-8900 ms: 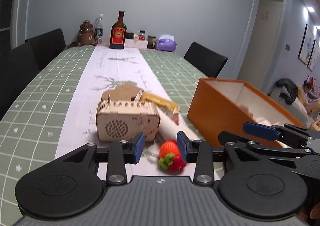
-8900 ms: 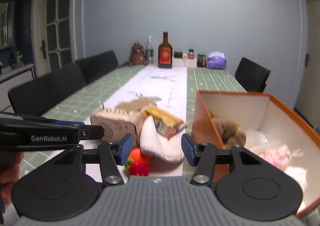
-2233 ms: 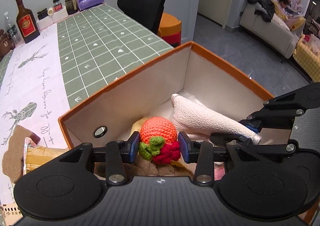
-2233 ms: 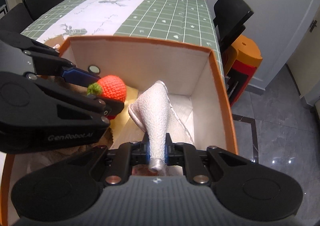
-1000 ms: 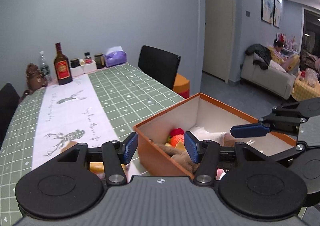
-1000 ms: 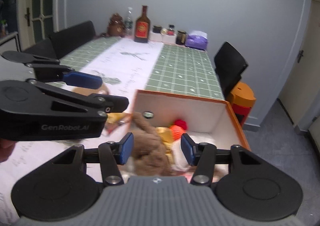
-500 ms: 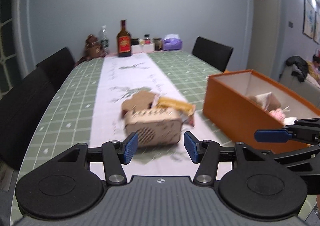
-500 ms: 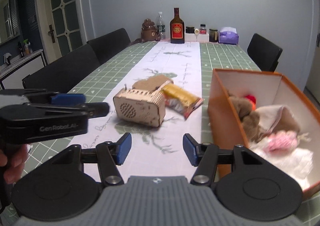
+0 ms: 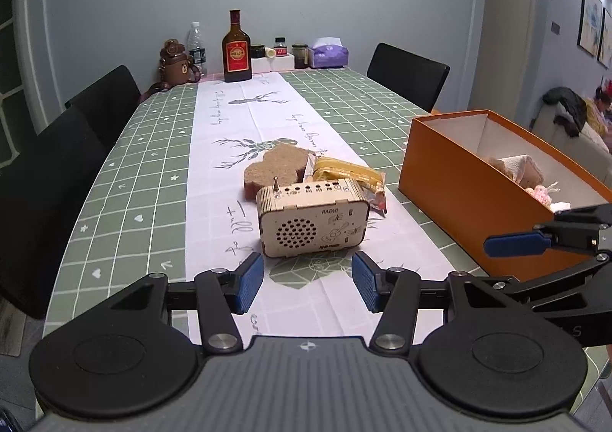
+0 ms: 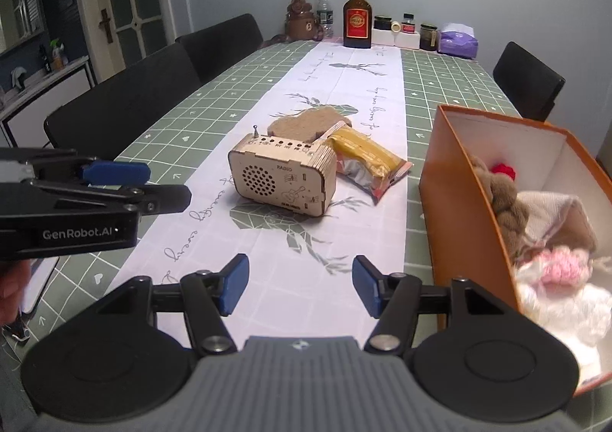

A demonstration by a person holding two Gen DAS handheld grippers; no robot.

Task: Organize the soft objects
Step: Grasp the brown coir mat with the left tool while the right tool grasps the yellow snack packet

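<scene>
Left gripper [image 9: 308,282] fingers spread wide, empty, right gripper [image 10: 300,286] likewise, side by side

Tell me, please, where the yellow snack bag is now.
In both views the yellow snack bag lies on the white runner, behind the wooden radio on its right, between it and the orange box.
</scene>
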